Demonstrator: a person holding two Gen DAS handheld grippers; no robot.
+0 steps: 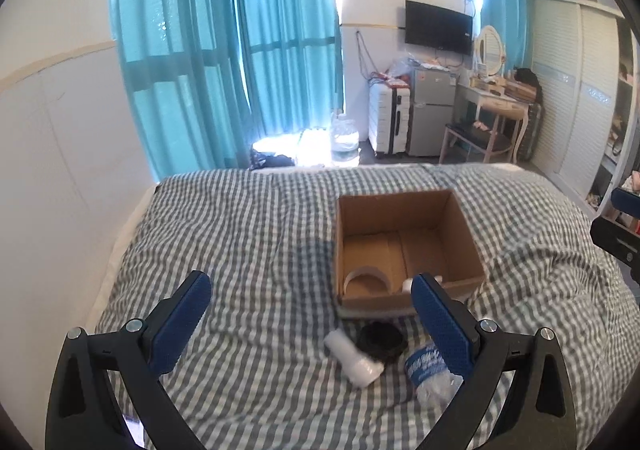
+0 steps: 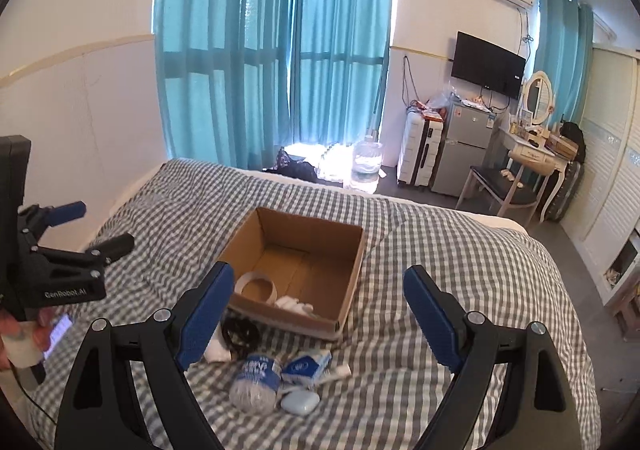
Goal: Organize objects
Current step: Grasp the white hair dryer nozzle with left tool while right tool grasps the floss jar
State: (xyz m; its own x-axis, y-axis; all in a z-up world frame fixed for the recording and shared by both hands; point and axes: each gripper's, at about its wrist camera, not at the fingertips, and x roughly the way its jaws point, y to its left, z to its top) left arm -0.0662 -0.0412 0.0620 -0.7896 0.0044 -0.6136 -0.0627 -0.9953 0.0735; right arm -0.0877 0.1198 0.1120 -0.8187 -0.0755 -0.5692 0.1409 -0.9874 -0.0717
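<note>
Both sets of jaws were wide apart and holding nothing, with the left gripper [image 1: 312,326] and right gripper [image 2: 318,314] hovering over the bed [image 2: 460,250]. The box [image 2: 352,274] sat mid-bed with a tape roll [image 2: 257,286] and some white bits already inside. Right in front of its near wall lay the leftovers: a white roll [image 1: 354,360], a black coil [image 1: 380,340], a bottle [image 2: 256,382], a blue-and-white packet [image 2: 306,368] and a pale case [image 2: 300,402], all bunched together and some touching. Probably best to go for an outer piece first, like the case or the white roll, so the fingers wouldn't nudge the neighbours. The bottle looked crinkly, so a squeeze across its middle seemed safer. The coil would likely flop, so pinching several loops at once made sense.
</note>
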